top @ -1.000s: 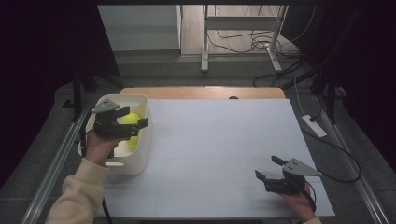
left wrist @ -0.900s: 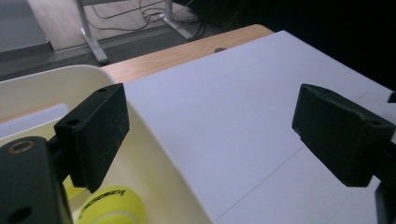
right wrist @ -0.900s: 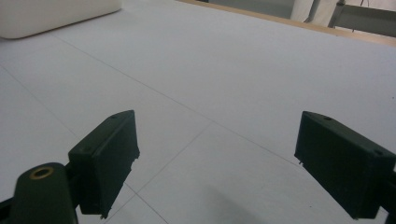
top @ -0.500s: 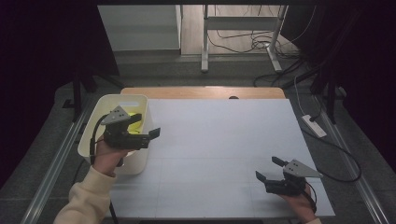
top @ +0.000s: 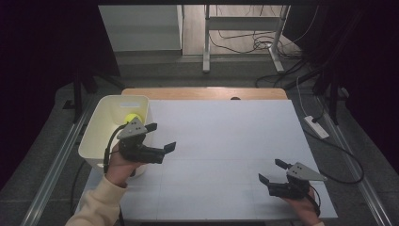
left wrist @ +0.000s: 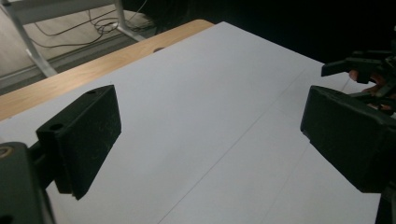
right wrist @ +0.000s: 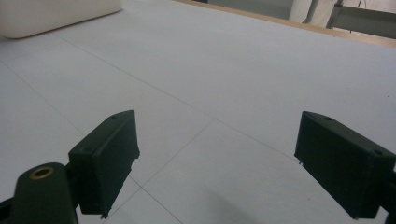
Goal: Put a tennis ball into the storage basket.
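White sheeting [top: 226, 141] covers most of the table, with a strip of bare wood [top: 202, 92] exposed along the far edge and dark floor with loose cables [top: 244, 42] beyond it. We see a white bin [top: 101, 136] standing at the left edge of the table, and a yellow-green ball [top: 132, 118] lying inside it near its far right corner. We find the left gripper [top: 161, 137], held in the person's left hand [top: 120, 165], just beside the bin's right wall and raised over the sheet, its jaws spread wide and holding nothing; in the left gripper view both black jaws frame bare sheet [left wrist: 201, 126], and the other gripper [left wrist: 359, 70] appears farther off at the right. We place the right gripper [top: 272, 171] low over the near right part of the sheet, well apart from the bin, pointing left. Its jaws likewise stand wide apart and empty, as the right gripper view confirms, where a corner of the bin [right wrist: 56, 16] shows at far left. A cream sleeve [top: 96, 207] enters at near left.
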`<state>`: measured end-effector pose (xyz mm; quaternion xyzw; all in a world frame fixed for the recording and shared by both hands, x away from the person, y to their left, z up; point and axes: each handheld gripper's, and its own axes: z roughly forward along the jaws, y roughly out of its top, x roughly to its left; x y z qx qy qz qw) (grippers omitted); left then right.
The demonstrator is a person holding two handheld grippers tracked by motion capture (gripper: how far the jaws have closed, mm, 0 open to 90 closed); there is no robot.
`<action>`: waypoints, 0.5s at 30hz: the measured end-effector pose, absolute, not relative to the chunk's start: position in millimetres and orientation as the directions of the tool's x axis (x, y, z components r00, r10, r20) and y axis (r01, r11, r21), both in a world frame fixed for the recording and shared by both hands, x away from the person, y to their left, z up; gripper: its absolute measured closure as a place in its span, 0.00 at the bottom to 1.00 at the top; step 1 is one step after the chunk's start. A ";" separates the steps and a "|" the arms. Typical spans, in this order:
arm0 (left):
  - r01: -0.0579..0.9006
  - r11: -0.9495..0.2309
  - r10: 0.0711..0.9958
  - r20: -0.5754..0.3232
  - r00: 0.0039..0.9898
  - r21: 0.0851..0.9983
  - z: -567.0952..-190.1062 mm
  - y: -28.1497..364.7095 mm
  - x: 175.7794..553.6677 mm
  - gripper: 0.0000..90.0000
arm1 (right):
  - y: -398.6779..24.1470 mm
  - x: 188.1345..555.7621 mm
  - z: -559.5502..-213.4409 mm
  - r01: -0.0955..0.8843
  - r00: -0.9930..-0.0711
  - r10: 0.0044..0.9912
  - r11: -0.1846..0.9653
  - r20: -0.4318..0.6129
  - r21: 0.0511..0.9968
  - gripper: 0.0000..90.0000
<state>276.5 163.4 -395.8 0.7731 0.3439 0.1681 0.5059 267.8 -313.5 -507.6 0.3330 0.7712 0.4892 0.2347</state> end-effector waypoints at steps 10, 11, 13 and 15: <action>0.338 -0.295 0.645 -0.075 0.761 0.894 -408.6 139.3 266.8 0.08 | -313.0 267.3 -507.2 0.283 -0.669 0.742 0.301 -0.037 0.911 0.15; 0.340 -0.297 0.642 -0.077 0.763 0.892 -410.4 136.8 265.4 0.08 | -312.9 267.4 -507.1 0.282 -0.669 0.742 0.301 -0.038 0.911 0.15; 0.339 -0.303 0.633 -0.078 0.770 0.890 -415.0 132.6 263.3 0.08 | -312.2 267.4 -507.0 0.282 -0.670 0.741 0.302 -0.038 0.911 0.15; 0.339 -0.305 0.630 -0.079 0.773 0.890 -418.9 129.8 260.9 0.08 | -311.9 267.6 -507.1 0.281 -0.672 0.740 0.304 -0.039 0.910 0.15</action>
